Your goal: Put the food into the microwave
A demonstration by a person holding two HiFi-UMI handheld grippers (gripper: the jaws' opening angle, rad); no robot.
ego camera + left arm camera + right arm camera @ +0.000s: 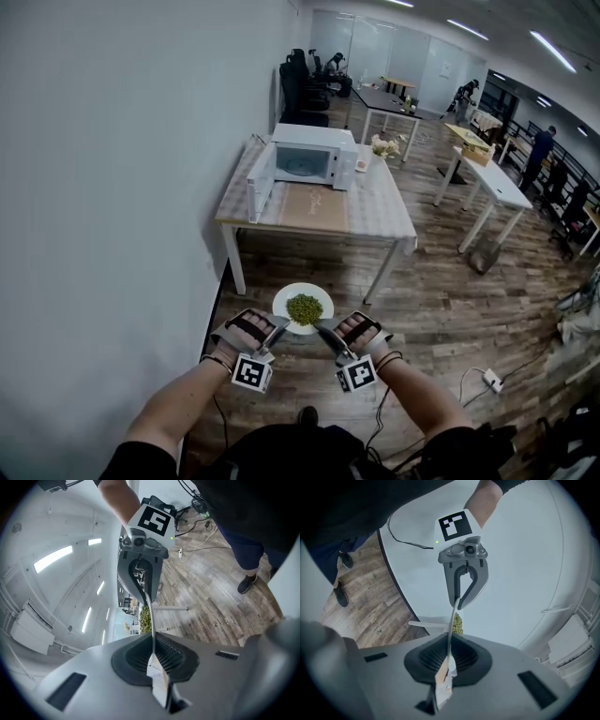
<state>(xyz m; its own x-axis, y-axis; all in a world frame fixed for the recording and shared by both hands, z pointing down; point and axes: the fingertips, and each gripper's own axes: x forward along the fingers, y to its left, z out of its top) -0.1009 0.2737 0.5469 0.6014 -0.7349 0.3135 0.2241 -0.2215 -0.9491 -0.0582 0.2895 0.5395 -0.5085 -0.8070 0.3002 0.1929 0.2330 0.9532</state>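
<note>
We count one white plate (284, 298) bearing one heap of green food (304, 309), low in the middle of the head view and carried in the air by two tongs. The left tongs (277, 328) are clenched on its lower-left rim and the right tongs (324, 331) on its lower-right rim, each pair pinching the thin edge. One microwave (314, 155) sits on one desk (375, 216) in the upper middle of the frame, well apart from the plate, its door (260, 183) swung open to the left. A stretch of wooden floor (441, 300) and the desk's near edge lie between plate and microwave. Several more desks (497, 183) stand toward the upper right.
</note>
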